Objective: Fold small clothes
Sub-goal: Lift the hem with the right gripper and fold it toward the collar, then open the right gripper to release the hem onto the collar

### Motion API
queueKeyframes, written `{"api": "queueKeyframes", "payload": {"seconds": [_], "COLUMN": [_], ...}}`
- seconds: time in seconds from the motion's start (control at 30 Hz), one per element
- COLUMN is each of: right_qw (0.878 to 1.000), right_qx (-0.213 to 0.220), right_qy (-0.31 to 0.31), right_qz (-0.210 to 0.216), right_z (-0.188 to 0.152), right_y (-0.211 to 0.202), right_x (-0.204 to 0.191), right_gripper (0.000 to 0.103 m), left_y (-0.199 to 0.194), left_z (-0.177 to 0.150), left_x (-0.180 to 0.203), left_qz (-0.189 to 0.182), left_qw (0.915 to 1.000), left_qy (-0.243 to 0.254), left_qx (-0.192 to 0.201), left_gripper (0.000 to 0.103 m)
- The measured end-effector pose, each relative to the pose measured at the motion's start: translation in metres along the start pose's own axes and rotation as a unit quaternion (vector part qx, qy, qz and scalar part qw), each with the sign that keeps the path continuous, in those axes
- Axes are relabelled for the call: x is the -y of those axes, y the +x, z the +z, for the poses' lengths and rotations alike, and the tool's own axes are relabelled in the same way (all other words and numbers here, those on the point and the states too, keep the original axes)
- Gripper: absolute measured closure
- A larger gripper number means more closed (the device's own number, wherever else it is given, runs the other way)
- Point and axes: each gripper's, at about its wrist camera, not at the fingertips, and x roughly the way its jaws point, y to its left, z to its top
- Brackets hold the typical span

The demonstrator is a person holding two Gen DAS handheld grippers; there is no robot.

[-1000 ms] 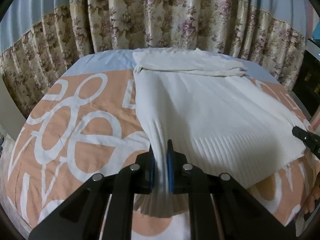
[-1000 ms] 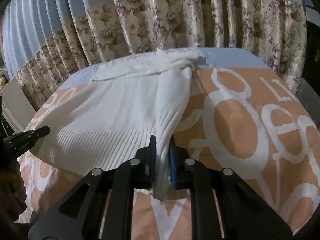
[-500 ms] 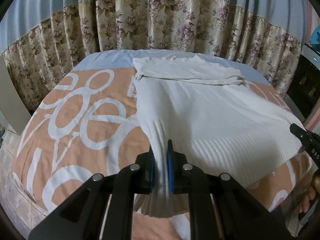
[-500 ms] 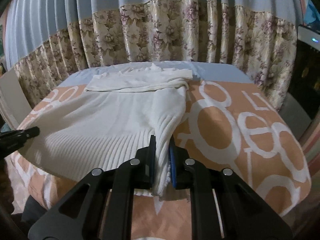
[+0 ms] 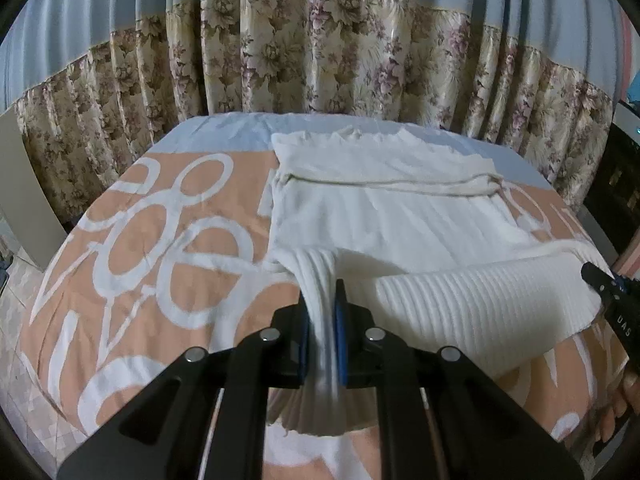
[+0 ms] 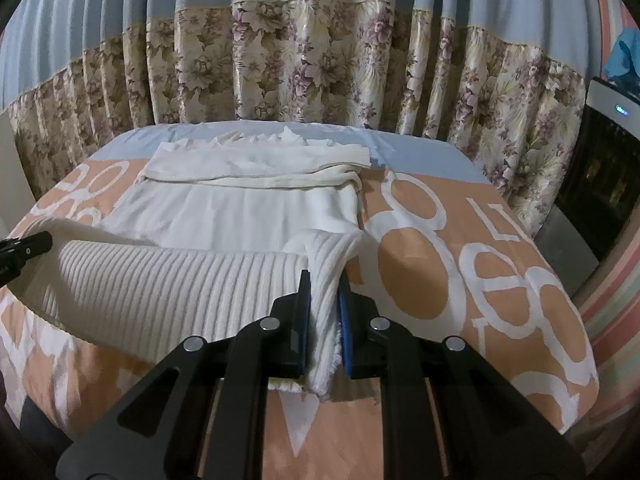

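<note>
In the left wrist view, the left gripper (image 5: 322, 320) is at the lower centre of the frame, and its blue pads are clamped on a bunched corner of the white ribbed sweater (image 5: 400, 216). The sweater lies in the middle of the frame on a bed cover (image 5: 140, 260) printed in orange with big white letters. Its ribbed hem (the near edge) is lifted off the cover and curls toward the right, where the right gripper (image 5: 600, 284) holds the other corner at the frame edge. Some fingertips show in the lower right corner, perhaps of the person's right hand; the view there is dark.

In the right wrist view, the right gripper (image 6: 324, 312) is at the lower centre, closed tight on its hem corner of the sweater (image 6: 240, 212). The left gripper (image 6: 28, 246) shows at the left edge. A flowered curtain (image 6: 320, 60) fills the top of the frame.
</note>
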Motion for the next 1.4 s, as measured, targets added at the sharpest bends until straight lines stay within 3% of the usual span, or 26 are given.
{"api": "queueKeyframes", "payload": {"seconds": [0.4,0.87,1.1,1.27,1.4], "right_qw": [0.999,0.998,0.999,0.996,0.996], "right_qx": [0.041,0.043,0.023,-0.023,-0.037], "right_qy": [0.025,0.033,0.022,0.060,0.063], "right_qz": [0.013,0.029,0.040,0.057,0.054], "right_z": [0.071,0.134,0.173,0.184,0.190], "right_y": [0.040,0.129,0.189,0.237,0.258], "right_x": [0.007,0.018,0.019,0.027,0.024], "right_gripper": [0.090,0.090,0.090,0.090,0.089], "left_y": [0.029,0.123,0.185,0.240,0.259], "left_z": [0.065,0.148,0.180,0.189,0.199], "left_x": [-0.003,0.010,0.007,0.011,0.013], "left_qz": [0.004,0.029,0.045,0.053,0.056], "left_qw": [0.9982,0.9970,0.9977,0.9982,0.9980], "left_qy": [-0.017,0.016,0.019,0.030,0.028], "left_qx": [0.057,0.070,0.046,-0.002,-0.006], "left_gripper": [0.092,0.092,0.092,0.092,0.092]}}
